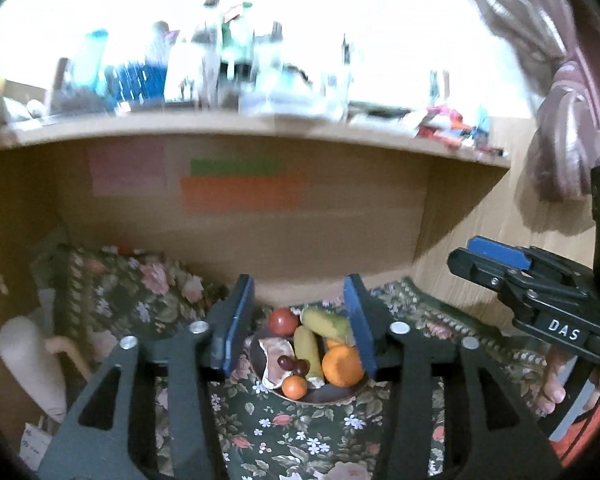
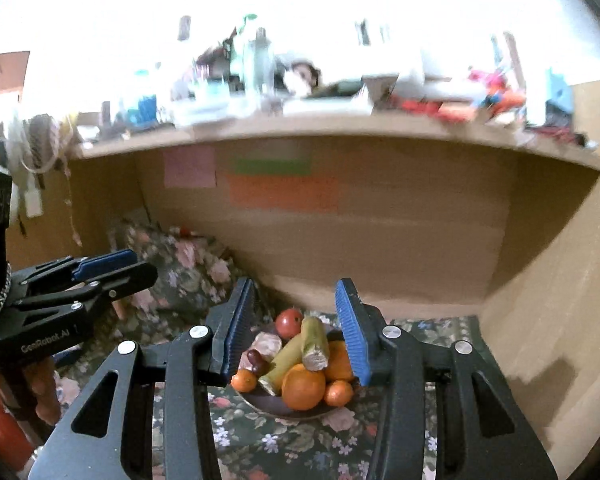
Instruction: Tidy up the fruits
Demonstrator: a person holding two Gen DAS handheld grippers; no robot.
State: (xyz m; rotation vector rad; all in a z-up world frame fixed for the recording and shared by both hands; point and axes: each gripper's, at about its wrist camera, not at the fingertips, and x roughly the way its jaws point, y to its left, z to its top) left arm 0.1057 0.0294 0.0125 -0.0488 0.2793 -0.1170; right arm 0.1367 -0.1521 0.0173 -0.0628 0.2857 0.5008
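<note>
Left wrist view
Left gripper (image 1: 298, 328): black frame with blue ribbed pads, jaws spread apart, nothing between them; it hangs above the near edge of the fruit plate.
Dark round plate (image 1: 342, 395): sits on the dark green floral cloth (image 1: 284, 436), seen through the gap between the pads.
Red round tomato-like fruit (image 1: 283, 321): at the far left of the pile.
Two yellow-green bananas (image 1: 308, 350): lie across the middle, one pointing near, one angled right.
Large orange (image 1: 342, 366): near right of the pile, touching the bananas.
Small orange mandarin (image 1: 294, 387): at the near edge, beside the dark red grapes (image 1: 294, 365).
Pale pinkish piece (image 1: 276, 356): on the left of the plate; what it is, I cannot tell.
Right gripper (image 1: 496, 258): at the far right, seen side-on, its two blue-padded fingers lying close together with nothing held.

Right wrist view
Right gripper (image 2: 296, 326): jaws apart and empty, poised above the same plate (image 2: 268, 406).
Fruit pile: tomato-like fruit (image 2: 289, 322) far, bananas (image 2: 314, 342) in the middle, large orange (image 2: 303, 386) near, small mandarins at the near left (image 2: 244, 381) and near right (image 2: 339, 393), grapes (image 2: 257, 361) on the left.
Left gripper (image 2: 112, 264): at the left edge, side-on, nothing in its grasp.
Wooden shelf board (image 2: 340, 128): runs across the far side, cluttered and blurred, with pink, green and orange paper notes (image 2: 282, 196) on the panel below.
</note>
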